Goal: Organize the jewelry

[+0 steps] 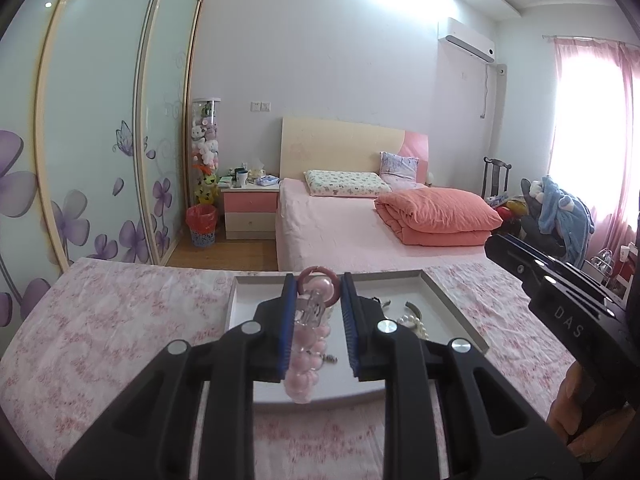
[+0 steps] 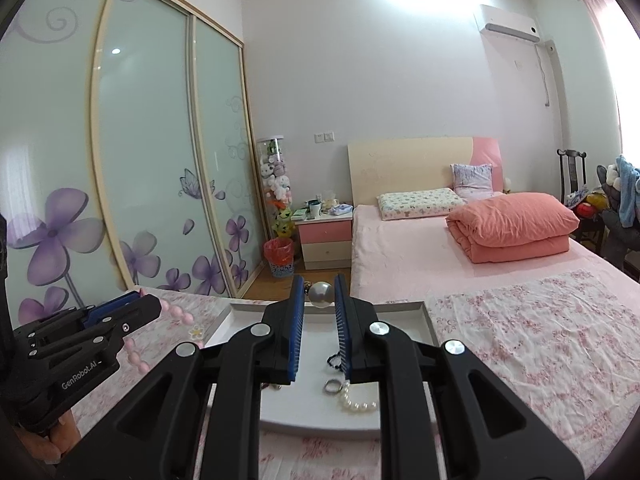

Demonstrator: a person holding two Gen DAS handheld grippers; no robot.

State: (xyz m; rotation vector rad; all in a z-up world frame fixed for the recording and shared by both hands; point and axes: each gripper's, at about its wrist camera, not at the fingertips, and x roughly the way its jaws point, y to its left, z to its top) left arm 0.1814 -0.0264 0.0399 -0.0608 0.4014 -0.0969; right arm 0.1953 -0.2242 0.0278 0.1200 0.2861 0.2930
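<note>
The left gripper (image 1: 318,284) holds a pink bead bracelet (image 1: 306,344), hanging lengthwise above the tray (image 2: 424,314). The right gripper (image 2: 319,294) pinches a pearl piece (image 2: 322,294) over the tray's far edge, nearer its middle.

Left gripper (image 1: 318,284): black arms enter its own view from 6 o'clock, blue pads point toward 12, tilted a little downward. Pads sit close together, clamped on a pink bead bracelet (image 1: 306,344) that hangs between them. In the right wrist view the left gripper shows at 9 o'clock, pointing toward 3, beads trailing from its tip.

Right gripper (image 2: 318,292): same pose, arms from 6, tips toward 12, slightly downward. Pads narrow, pinching a large pearl piece (image 2: 322,295) at the tips. In the left wrist view it comes in from 4 o'clock, pointing toward 10, with a hand (image 1: 568,408) on the grip at 4.
</note>
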